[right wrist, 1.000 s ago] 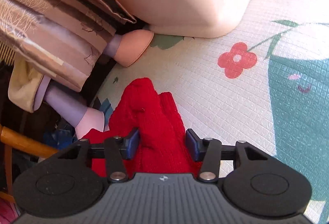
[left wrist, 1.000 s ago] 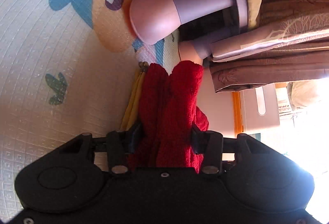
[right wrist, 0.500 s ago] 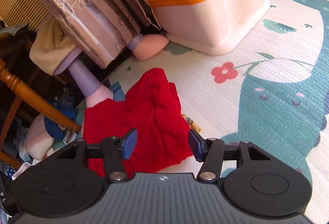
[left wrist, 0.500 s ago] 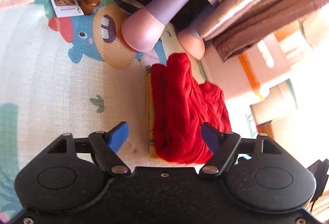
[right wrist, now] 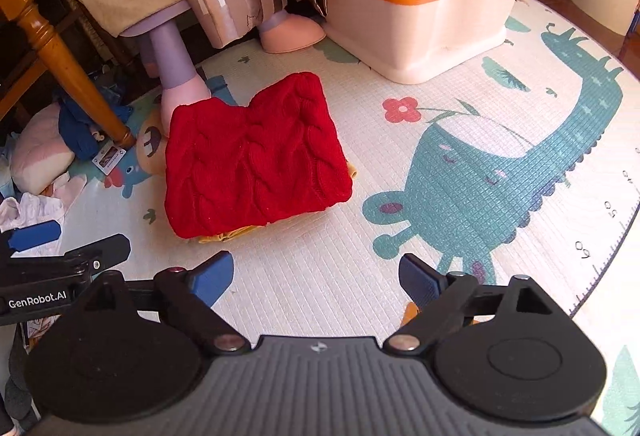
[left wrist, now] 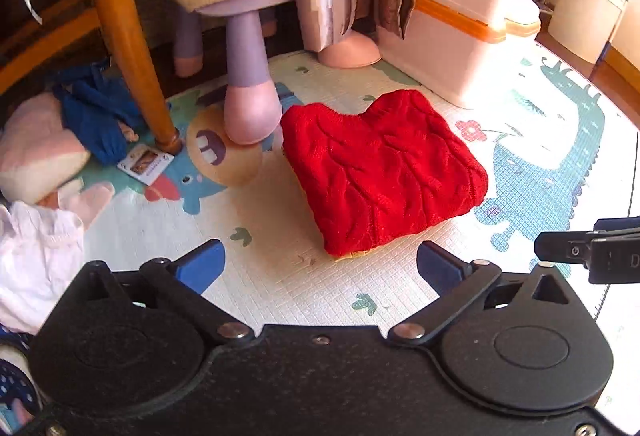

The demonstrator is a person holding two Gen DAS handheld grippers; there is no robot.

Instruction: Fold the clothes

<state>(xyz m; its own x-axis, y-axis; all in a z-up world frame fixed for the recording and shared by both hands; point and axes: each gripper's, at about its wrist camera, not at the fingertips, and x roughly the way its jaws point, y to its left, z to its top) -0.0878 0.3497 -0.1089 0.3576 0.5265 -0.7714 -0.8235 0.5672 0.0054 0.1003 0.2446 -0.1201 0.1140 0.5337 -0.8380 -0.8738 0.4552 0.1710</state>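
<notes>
Red sweater [left wrist: 382, 172] lies folded on play mat [left wrist: 532, 140], atop a yellow garment [right wrist: 224, 234]; left gripper [left wrist: 320, 268] and right gripper [right wrist: 316, 280] both spread, empty. Risk: sweater overhangs the yellow piece, so a careless regrasp could slide or unfold the stack

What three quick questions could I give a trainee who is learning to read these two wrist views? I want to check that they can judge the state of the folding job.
1. True or false: the left gripper is clamped on the red sweater.
2. What peeks out under the sweater's near edge?
A. a yellow garment
B. a blue sock
C. a card
3. Fill in: the purple stool leg stands to the ____ of the sweater in both views.

Key
1. False: both the left gripper and the right gripper are open and clear of it.
2. A: the yellow garment.
3. left
</notes>
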